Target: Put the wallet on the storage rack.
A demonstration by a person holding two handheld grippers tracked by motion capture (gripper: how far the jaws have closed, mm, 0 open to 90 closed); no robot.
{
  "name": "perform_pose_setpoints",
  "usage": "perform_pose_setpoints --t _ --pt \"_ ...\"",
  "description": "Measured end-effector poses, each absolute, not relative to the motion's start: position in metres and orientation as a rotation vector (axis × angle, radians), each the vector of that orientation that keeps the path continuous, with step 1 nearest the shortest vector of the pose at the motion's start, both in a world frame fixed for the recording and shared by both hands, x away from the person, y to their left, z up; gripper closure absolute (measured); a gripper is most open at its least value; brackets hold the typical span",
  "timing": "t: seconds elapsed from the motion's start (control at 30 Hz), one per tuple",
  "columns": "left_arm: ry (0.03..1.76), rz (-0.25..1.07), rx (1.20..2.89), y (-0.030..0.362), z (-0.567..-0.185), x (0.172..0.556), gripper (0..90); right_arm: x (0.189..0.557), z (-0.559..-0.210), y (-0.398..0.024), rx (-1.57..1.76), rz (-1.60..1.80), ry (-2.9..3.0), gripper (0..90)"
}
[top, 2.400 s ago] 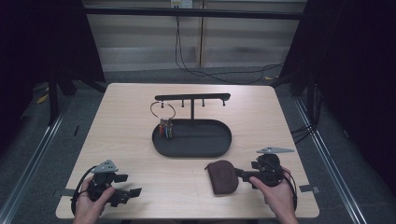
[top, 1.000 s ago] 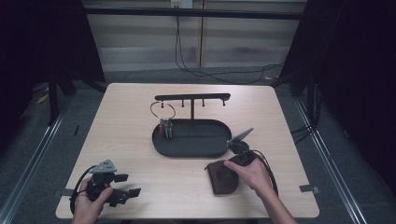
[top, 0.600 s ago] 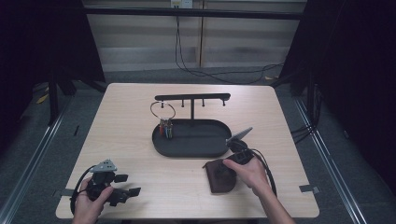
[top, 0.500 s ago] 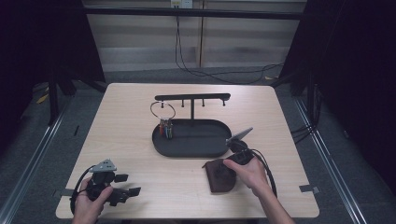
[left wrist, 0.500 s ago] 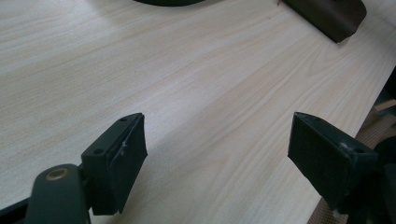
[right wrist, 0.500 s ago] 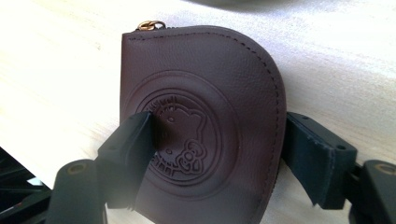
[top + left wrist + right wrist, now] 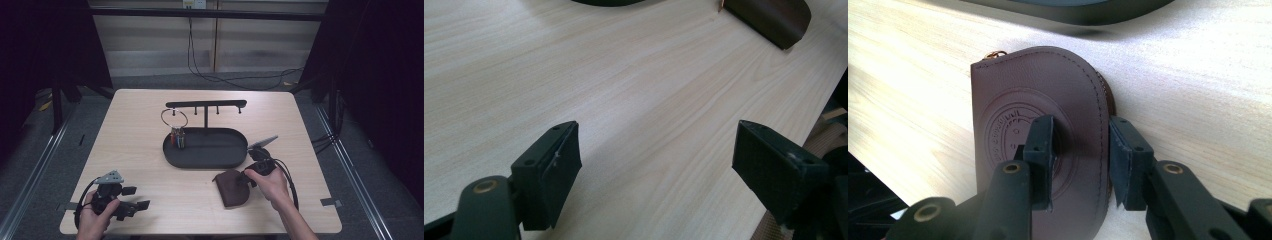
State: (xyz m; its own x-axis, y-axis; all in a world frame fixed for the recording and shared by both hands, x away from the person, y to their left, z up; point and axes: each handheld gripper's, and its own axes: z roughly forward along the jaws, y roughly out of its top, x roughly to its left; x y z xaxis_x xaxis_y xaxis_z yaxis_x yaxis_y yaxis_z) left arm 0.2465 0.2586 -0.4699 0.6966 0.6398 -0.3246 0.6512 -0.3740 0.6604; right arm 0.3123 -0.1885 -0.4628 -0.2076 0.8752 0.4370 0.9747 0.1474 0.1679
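A brown leather pouch (image 7: 233, 187) lay on the pale wooden worktop (image 7: 135, 150), near the front edge and just in front of a black oval tray (image 7: 207, 157). The pouch was flat on one side and round on the other, with a round stamp pressed into its face. A small gold bit stuck out at one corner in the right gripper view.

The right gripper (image 7: 1079, 150) was at the pouch's rounded edge. Its fingers (image 7: 1040, 147) had just been closing, and the pouch was between them. One finger sat on the stamped face and the other sat at the stitched edge, so they looked to be pinching the pouch. In the high view the right hand (image 7: 272, 182) held this gripper just to the right of the pouch.

The left gripper (image 7: 656, 165) was down at the front left corner of the worktop, well apart from the pouch. Its fingers (image 7: 551, 175) were spread wide with nothing but bare wood between them. The left hand (image 7: 95, 217) held it low over the worktop.

The tray had a thin black rack (image 7: 206, 105) standing up from it, with little pegs under its bar. A ring of keys (image 7: 175, 127) hung from the rack's left end, and the keys reached down into the tray.
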Motion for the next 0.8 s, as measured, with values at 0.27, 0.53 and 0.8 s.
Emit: perform_pose_setpoints --t 0.27,0.53,0.8 --pt "0.981 -0.023 2.099 0.259 -0.470 0.247 19.2 0.312 -0.459 -0.190 -1.807 -0.613 -2.193 72.0" --pt "0.979 -0.031 2.103 0.258 -0.471 0.247 19.3 0.310 -0.454 -0.190 -1.797 -0.617 -2.202 75.4" --pt "0.978 -0.043 2.109 0.258 -0.471 0.248 19.3 0.309 -0.443 -0.188 -1.776 -0.631 -2.236 79.9"
